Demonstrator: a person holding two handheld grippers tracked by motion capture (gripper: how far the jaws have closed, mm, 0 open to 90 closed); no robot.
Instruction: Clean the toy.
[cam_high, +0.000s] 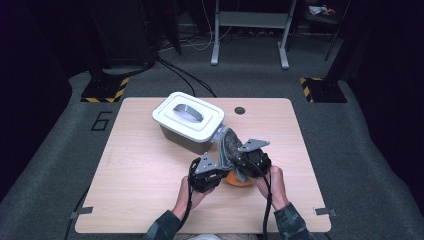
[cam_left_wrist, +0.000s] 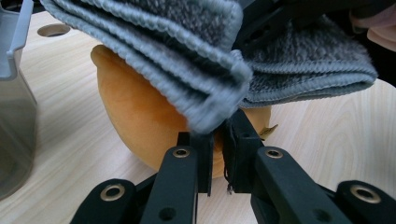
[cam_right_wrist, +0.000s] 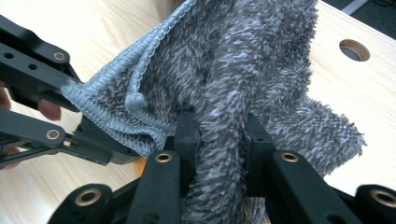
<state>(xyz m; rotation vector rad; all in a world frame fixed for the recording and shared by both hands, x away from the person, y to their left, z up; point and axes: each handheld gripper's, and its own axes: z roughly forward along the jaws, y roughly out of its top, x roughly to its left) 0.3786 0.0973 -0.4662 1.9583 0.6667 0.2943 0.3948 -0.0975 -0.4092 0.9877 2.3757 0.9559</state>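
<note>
Pinching grey towel (cam_right_wrist: 243, 84): both tongs, left (cam_left_wrist: 218, 140) on hem, right (cam_right_wrist: 219, 140) mid-cloth.

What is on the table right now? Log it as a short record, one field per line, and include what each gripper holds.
surface: wooden table with a round hole near its far edge
container: white-lidded grey bin, lid on, at the far middle of the table
cloth: grey towel, lifted off the table, held by both grippers
left gripper: shut on a corner of the towel's hem
right gripper: shut on a bunched fold of the towel
under the towel: orange rounded object lying on the table
</note>
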